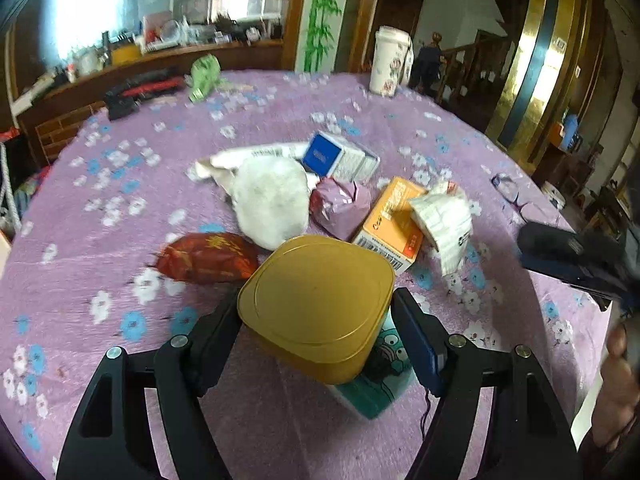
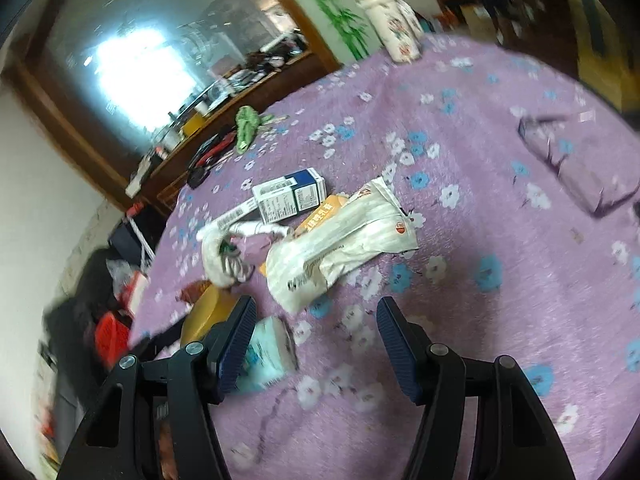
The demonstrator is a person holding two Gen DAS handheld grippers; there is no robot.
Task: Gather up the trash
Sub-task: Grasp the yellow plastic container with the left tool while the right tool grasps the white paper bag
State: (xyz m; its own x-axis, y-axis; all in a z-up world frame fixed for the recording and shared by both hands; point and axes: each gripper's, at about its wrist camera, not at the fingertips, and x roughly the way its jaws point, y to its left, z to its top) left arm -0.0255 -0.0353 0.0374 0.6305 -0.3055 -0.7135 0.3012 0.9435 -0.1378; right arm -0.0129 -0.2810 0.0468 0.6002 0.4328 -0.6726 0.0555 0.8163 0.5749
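Note:
My left gripper [image 1: 318,320] is shut on a teal container with a gold lid [image 1: 318,300], held just above the purple flowered tablecloth [image 1: 100,208]. Beyond it lies a trash pile: a red snack bag [image 1: 208,258], a white crumpled wad [image 1: 270,200], a purple wrapper [image 1: 340,206], an orange box [image 1: 394,222], a white printed wrapper [image 1: 444,216] and a blue-and-white box [image 1: 340,158]. My right gripper [image 2: 316,336] is open and empty over the cloth, just short of the white wrapper [image 2: 340,240]. The gold-lidded container [image 2: 208,316] shows at its left finger.
A white floral tumbler [image 1: 388,62] stands at the table's far edge. A green crumpled bag [image 1: 204,74] and a black object [image 1: 120,104] lie far left. A clear wrapper [image 2: 576,168] lies at the right. The table edge drops off left in the right wrist view.

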